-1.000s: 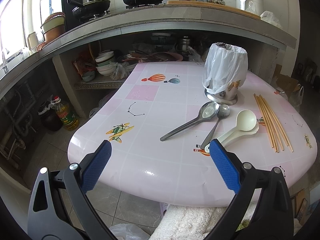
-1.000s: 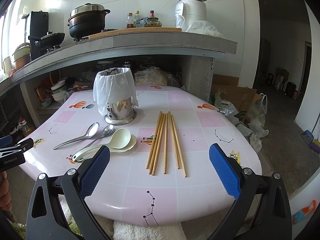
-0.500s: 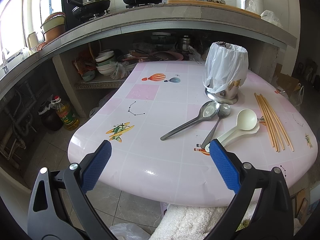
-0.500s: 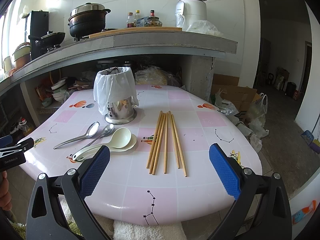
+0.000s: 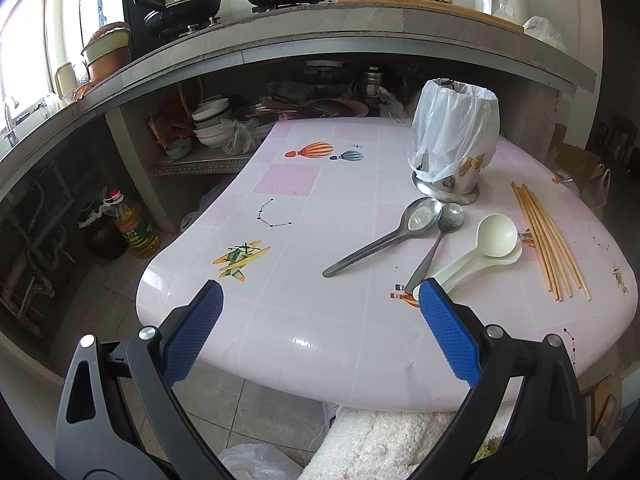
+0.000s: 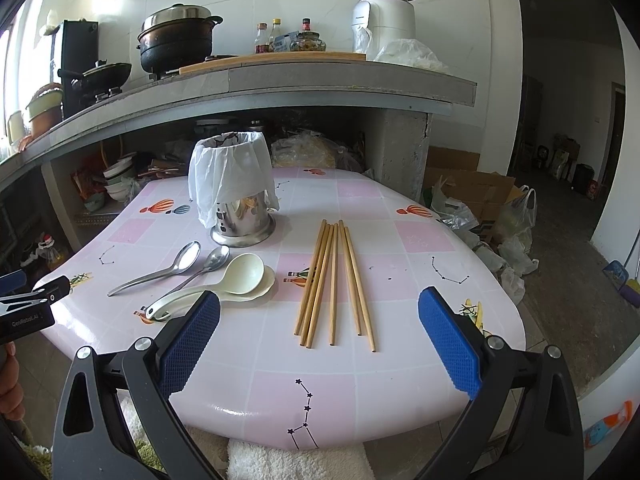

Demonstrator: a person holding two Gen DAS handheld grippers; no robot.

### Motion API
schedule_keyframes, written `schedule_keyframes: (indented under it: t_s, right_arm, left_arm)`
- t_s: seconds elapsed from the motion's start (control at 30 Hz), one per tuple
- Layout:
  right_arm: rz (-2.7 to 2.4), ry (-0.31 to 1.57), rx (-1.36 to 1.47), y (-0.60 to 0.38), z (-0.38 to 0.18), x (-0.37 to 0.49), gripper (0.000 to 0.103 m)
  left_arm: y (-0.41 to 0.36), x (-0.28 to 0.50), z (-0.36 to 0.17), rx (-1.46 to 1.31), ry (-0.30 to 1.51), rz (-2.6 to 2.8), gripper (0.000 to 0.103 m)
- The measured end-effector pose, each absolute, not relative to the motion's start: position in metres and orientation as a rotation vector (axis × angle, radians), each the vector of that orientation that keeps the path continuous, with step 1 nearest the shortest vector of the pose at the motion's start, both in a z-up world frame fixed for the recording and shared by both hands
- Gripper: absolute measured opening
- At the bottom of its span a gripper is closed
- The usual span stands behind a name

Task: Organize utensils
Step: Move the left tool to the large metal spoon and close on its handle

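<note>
— Where are the utensils?
— On the pink tiled tabletop [image 6: 420,240]: two steel spoons [image 6: 160,270], two cream plastic ladles [image 6: 236,280] and six wooden chopsticks [image 6: 334,280], in front of the bag-lined steel holder [image 6: 234,196].
— The grippers?
— Left gripper [image 5: 320,322] and right gripper [image 6: 320,324] both spread wide, holding nothing, at the near edge.

The table [image 6: 400,380] has a glossy, smooth pink-and-white skin that catches the light. Two spoons [image 6: 168,270] are shiny metal; the ladles [image 6: 240,280] look like smooth cream plastic. The chopsticks [image 6: 332,280] are pale matt wood. The holder [image 6: 242,220] is polished steel under thin crinkled white plastic.
</note>
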State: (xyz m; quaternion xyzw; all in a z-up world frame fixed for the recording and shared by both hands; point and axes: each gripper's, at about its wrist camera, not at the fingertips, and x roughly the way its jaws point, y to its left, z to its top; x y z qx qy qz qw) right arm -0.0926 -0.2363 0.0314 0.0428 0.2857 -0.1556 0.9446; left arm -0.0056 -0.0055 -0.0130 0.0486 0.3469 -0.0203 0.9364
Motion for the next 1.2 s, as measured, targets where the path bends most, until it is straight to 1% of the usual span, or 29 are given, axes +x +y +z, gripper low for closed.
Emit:
schedule_keyframes:
  t_s: [0.4, 0.9, 1.1, 1.2]
  right_arm:
    - [-0.290, 0.597, 0.081, -0.233, 0.031, -0.084, 0.097]
    - [-0.192, 0.727, 0.113, -0.217, -0.003, -0.018, 0.097]
    - [-0.150, 0.790, 0.135, -0.207, -0.020, 0.009, 0.097]
    - [-0.152, 0.802, 0.129, -0.205, -0.026, 0.019, 0.097]
  left_arm:
    - [-0.004, 0.003, -0.015, 0.108, 0.749, -0.011, 0.095]
    - [0.011, 0.039, -0.054, 0.056, 0.875, -0.065, 0.095]
    - [0.020, 0.057, -0.059, -0.072, 0.857, -0.232, 0.095]
    - [0.018, 0.073, -0.062, -0.107, 0.876, -0.263, 0.095]
